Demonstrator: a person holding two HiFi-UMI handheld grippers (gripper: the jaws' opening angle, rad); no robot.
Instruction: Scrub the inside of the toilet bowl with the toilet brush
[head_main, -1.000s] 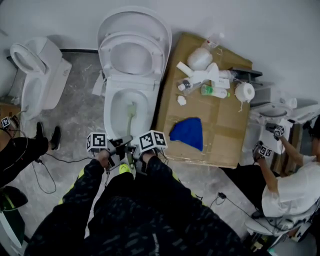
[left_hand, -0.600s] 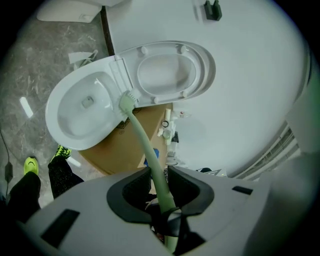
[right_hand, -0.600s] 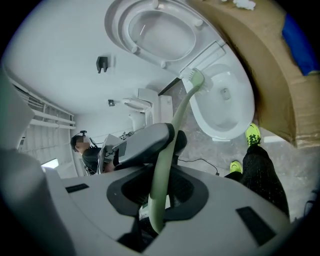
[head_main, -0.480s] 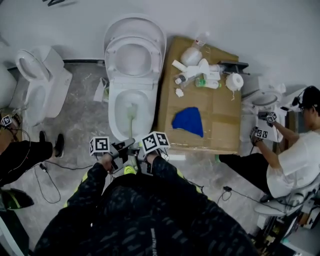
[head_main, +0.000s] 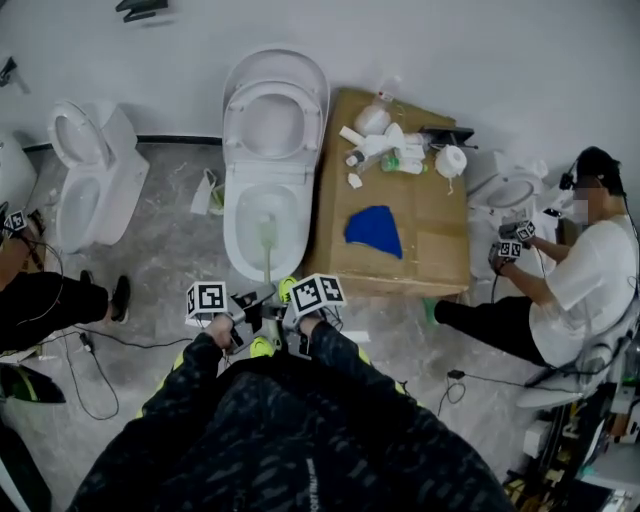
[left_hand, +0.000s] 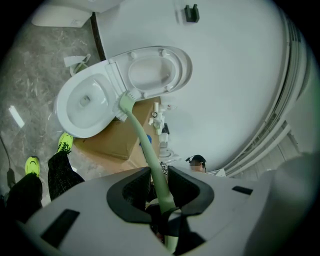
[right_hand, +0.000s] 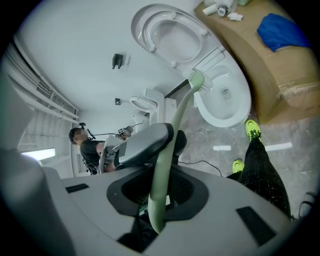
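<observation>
Both of mine are on the brush. The left gripper (left_hand: 158, 186) has its jaws closed tight on the pale green handle of the toilet brush (left_hand: 140, 131). The right gripper (right_hand: 161, 196) is clamped on the same handle just beside it, near the handle's end. The bristle head hangs over the toilet bowl (head_main: 233, 243), toward the back under the raised seat. I can't tell if it touches the porcelain.

To scrub well, I'd lower the head until the bristles press the inner wall. I'd work in circles round the rim and down to the drain. Both grips should move together so the long, bendy handle doesn't twist or slip. Stay clear of the cardboard box (head_main: 430, 235) beside the bowl.
</observation>
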